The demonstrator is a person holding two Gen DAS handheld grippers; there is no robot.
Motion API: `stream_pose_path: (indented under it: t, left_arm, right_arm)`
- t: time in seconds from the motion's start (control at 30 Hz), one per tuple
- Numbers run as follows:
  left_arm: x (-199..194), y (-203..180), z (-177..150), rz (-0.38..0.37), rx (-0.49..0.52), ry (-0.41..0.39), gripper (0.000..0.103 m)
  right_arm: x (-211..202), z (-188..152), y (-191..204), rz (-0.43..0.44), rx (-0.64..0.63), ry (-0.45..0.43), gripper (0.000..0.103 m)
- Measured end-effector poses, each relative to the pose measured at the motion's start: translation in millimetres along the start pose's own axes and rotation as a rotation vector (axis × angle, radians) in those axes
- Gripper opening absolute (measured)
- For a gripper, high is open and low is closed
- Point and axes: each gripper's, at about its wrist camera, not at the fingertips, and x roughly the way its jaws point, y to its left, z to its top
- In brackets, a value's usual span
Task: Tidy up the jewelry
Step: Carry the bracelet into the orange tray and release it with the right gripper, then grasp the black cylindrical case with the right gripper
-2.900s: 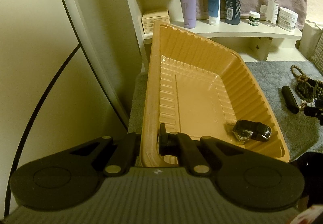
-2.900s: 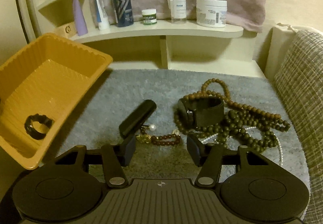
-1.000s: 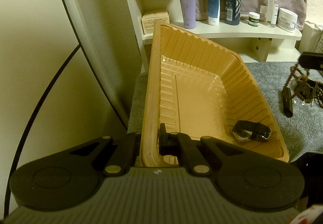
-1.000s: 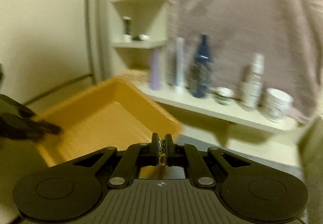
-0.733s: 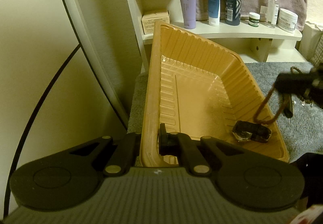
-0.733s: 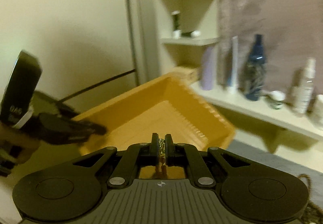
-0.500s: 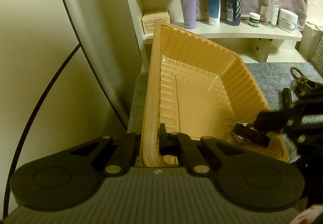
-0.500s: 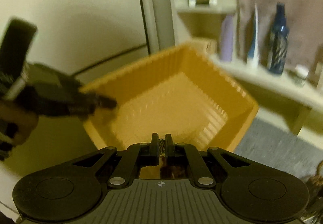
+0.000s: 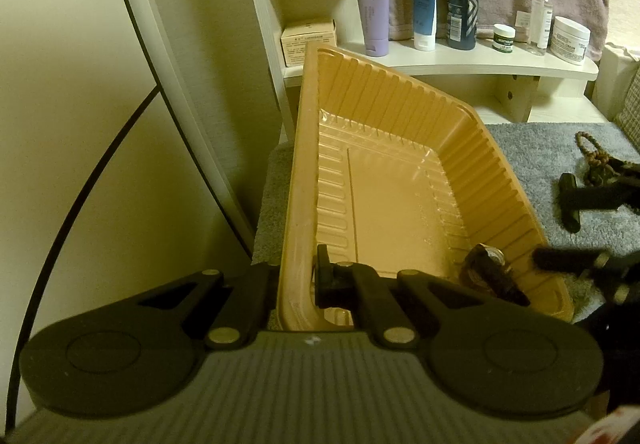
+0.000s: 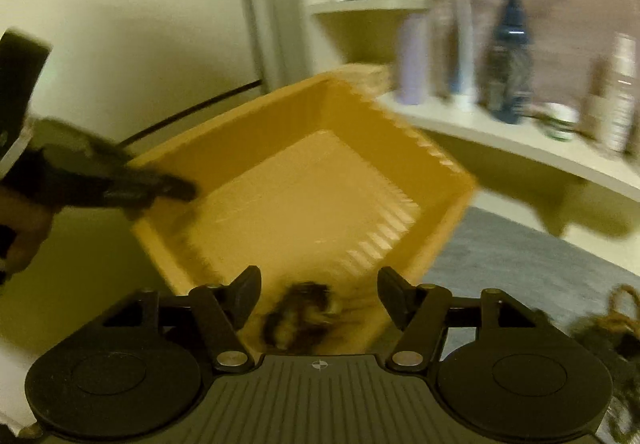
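Jewelry [image 10: 298, 310] lies blurred in the near corner of the orange tray [image 9: 376, 195], free between the right gripper [image 10: 318, 296] fingers, whose jaws are opening above it. Left gripper [image 9: 298, 276] pinches the tray's rim, tilting it over the grey mat [image 9: 560, 147], where bead strands [image 9: 592, 155] lie well apart.

Left black two-finger gripper [image 9: 297, 278] pinched tight on the near rim of a tilted orange ribbed plastic tray [image 9: 304, 171], one finger outside the wall and one inside, pointing downward. Right black two-finger gripper [image 10: 319, 294] angled down over the tray's low corner, jaws opening, fingers wide apart with nothing pressed between the pads, a blurred dark jewellery piece [image 10: 298, 314] lying below the gap.
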Motion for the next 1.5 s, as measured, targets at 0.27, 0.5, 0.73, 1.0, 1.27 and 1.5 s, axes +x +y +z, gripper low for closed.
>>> stream_pose_path:
  t: [0.27,0.5,0.73,1.0,1.27,1.5]
  left_arm:
    - [0,-1,-1,0.001,0.004,-0.002,0.003]
    - [-1,-1,0,0.003,0.007,0.000,0.003]
    - [-1,-1,0,0.003,0.011,0.002,0.003]
    - [-1,0,0,0.003,0.012,0.003,0.003]
    - [-1,0,0,0.002,0.011,0.003,0.003]
    - [-1,0,0,0.002,0.012,0.002,0.003]
  right_arm:
    - [-22,-29,-58,-0.271,0.230,0.026,0.064]
    - [-12,-35,-73,-0.299,0.303,0.044,0.064]
    - [16,-34,-71,-0.286,0.304,0.088,0.045]
    - [37,-29,-73,-0.349,0.258,0.121,0.039]
    - [25,-30,-68,-0.377,0.229,0.133,0.023]
    - [19,-34,-69,-0.367,0.244,0.158,0.022]
